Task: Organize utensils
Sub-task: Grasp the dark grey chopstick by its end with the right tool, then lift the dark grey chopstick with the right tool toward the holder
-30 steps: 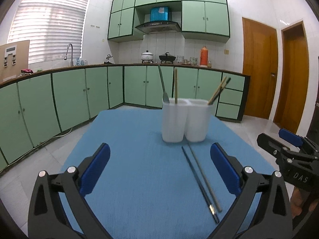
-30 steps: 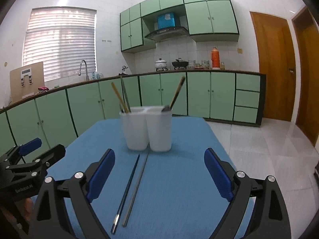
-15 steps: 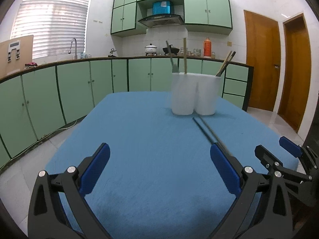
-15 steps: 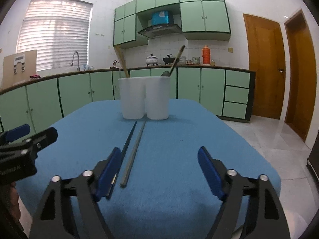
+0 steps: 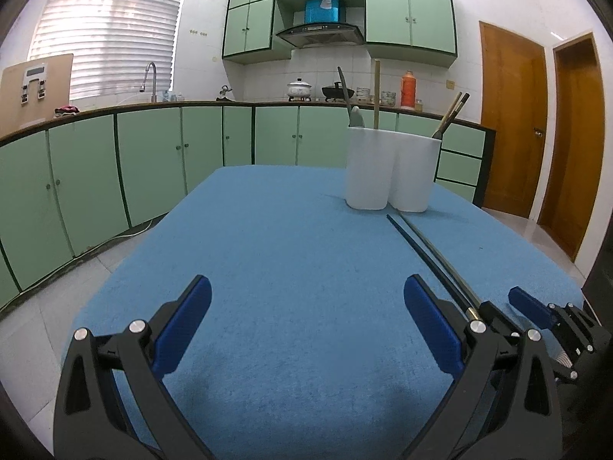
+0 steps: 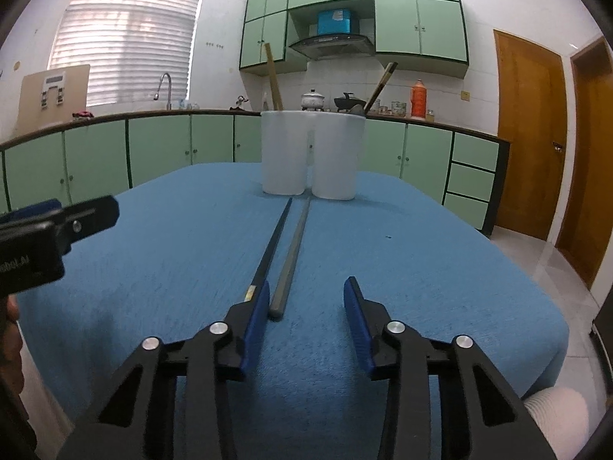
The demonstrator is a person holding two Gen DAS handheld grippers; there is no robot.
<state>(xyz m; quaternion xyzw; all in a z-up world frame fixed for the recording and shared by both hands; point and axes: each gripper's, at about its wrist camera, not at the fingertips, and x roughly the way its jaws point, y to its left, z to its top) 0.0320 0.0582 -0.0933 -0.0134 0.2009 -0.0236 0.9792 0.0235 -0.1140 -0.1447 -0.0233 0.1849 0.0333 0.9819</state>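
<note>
My right gripper [image 6: 304, 306] sits low over the blue cloth-covered table [image 6: 440, 253], and its jaws have just been closing. They are not yet pressing on anything. The butt end of the grey metal chopstick [image 6: 291, 253] lies between the blue pads, close to the left one. The black chopstick with the pale band near its end [image 6: 270, 247] lies just outside that left pad. Both run straight ahead toward the white twin-cup plastic utensil holder [image 6: 312, 153], where several sticks already stand.

My left gripper [image 5: 306, 326] hangs open over bare cloth, with the chopsticks off to its right.

I judge these sticks to be light, stiff and slick. A squeeze on the near butt end could let them roll or pivot. I would shift left so that both sit between the pads, then clamp slightly farther up the shafts.
</note>
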